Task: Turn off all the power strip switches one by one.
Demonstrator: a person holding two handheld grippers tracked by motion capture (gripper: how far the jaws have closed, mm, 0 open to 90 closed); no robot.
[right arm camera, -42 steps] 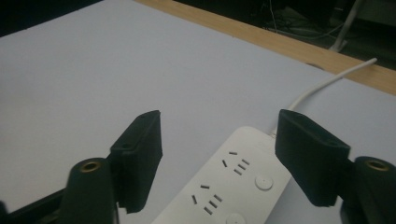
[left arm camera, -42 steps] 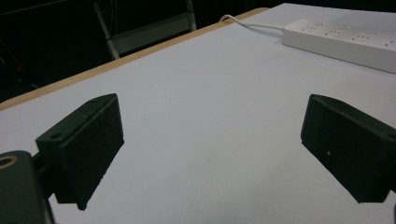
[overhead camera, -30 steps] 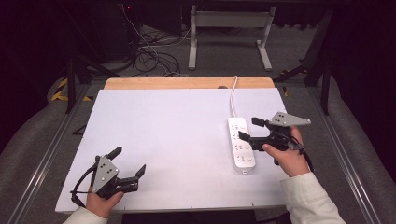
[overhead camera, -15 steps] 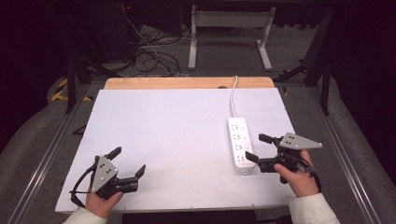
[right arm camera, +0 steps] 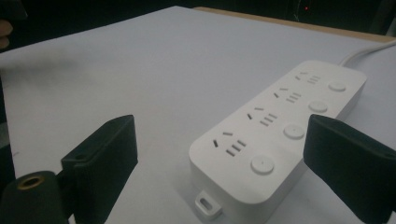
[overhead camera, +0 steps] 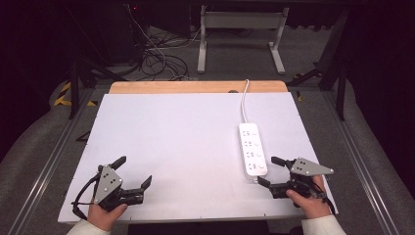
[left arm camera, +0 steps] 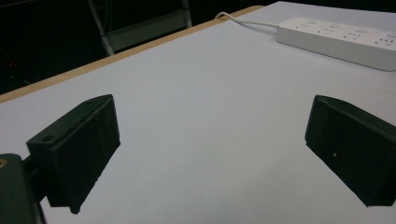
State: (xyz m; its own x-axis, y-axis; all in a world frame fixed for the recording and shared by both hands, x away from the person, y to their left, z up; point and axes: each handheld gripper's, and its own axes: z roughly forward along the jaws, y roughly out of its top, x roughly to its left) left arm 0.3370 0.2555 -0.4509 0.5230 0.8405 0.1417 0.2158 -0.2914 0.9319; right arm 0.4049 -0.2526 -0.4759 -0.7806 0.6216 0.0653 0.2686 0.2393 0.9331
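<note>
White four-socket power strip (overhead camera: 253,156) flat on white tabletop (overhead camera: 186,142), right half, cord (overhead camera: 243,105) running to far edge; right gripper (overhead camera: 267,171) jaws spread, empty, just beside strip's near end; left gripper (overhead camera: 133,170) jaws spread, empty, near-left corner

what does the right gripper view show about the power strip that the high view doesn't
Right gripper view alone: the white plastic power strip's round buttons beside each socket, and a small mounting tab at its near end.

High view alone: the strip's white cable running to the wooden far edge of the table, the left claw open at the near left, and both hands.

Both: the strip lying flat on the white tabletop, just ahead of the open right claw, untouched.
</note>
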